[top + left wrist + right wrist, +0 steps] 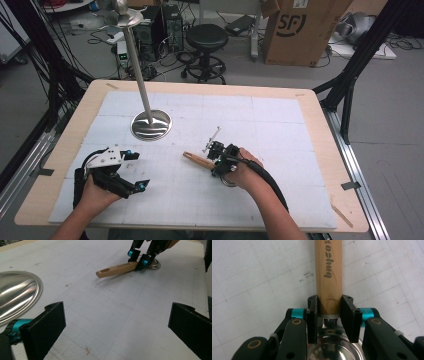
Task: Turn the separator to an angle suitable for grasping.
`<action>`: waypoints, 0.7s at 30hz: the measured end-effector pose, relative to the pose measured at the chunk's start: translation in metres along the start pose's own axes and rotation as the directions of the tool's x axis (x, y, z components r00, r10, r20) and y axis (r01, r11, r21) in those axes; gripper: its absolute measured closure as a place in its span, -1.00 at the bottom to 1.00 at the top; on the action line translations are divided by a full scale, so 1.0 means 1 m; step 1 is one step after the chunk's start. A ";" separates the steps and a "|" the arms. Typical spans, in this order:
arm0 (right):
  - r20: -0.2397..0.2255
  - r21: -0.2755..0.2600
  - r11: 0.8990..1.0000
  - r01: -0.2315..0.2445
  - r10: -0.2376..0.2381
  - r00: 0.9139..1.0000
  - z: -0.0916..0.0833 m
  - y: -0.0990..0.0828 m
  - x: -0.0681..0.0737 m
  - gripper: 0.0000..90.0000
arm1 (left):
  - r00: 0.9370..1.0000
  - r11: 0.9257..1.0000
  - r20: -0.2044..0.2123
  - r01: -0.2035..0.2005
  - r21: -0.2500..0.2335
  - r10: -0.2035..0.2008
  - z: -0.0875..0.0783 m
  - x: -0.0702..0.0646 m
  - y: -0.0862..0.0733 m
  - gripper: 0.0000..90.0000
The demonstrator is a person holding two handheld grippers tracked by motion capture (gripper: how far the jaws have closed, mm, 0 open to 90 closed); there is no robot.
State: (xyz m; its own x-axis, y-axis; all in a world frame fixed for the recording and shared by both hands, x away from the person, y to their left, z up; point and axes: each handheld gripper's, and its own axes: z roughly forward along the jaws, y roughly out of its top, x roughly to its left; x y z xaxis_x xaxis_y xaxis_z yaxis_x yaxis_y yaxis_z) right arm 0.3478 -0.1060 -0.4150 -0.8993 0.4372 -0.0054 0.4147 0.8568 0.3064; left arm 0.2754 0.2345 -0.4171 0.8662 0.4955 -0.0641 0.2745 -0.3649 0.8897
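Note:
A utensil with a light wooden handle (197, 160) and a shiny steel bowl (332, 350) lies on the white mat, right of centre. My right gripper (218, 167) is shut on the handle (328, 270) just ahead of its metal collar, one pad on each side. The handle's free end with its hanging hole points left in the high view. In the left gripper view the handle (117, 268) lies far ahead with the right gripper (138, 258) on it. My left gripper (137, 170) rests at the mat's left, open (117, 325), with nothing between its jaws.
A steel stand with a round base (151, 125) and a tall leaning pole (136, 65) stands on the mat behind the left gripper. The white gridded mat (280, 115) covers a wooden table. Beyond the table are a black stool (206, 37) and a cardboard box (300, 30).

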 end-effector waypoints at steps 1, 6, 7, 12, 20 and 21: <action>0.000 -0.001 1.000 0.000 0.000 1.000 0.000 0.000 0.000 0.53 | 1.000 1.000 0.000 0.000 0.000 0.000 0.000 0.000 0.000 -0.96; 0.012 -0.013 1.000 0.017 -0.017 1.000 -0.001 -0.001 0.001 0.53 | 1.000 1.000 -0.001 0.001 0.001 -0.001 0.000 0.000 0.000 -0.96; 0.011 -0.016 1.000 0.015 -0.015 1.000 -0.001 -0.002 0.001 0.54 | 1.000 1.000 -0.002 -0.004 0.001 0.004 -0.001 0.000 0.000 -0.96; -0.012 -0.069 0.998 0.002 -0.003 1.000 -0.004 -0.008 0.001 0.54 | 1.000 1.000 -0.002 0.002 -0.003 -0.002 -0.001 0.000 0.000 -0.96; -0.017 -0.138 0.990 -0.002 0.000 1.000 -0.016 -0.013 0.003 0.54 | 1.000 1.000 -0.002 0.003 -0.006 -0.003 -0.001 0.000 0.000 -0.96; -0.017 -0.155 0.988 -0.001 -0.002 1.000 -0.018 -0.014 0.003 0.54 | 1.000 1.000 -0.002 0.003 -0.006 -0.003 -0.001 0.000 0.000 -0.96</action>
State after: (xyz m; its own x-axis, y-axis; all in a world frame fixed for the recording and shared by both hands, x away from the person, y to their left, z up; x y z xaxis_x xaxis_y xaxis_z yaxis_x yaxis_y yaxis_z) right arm 0.3364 -0.1217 -0.4027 -0.9023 0.4310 0.0105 0.3892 0.8038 0.4499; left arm 0.2750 0.2358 -0.4166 0.8646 0.4982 -0.0653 0.2741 -0.3587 0.8923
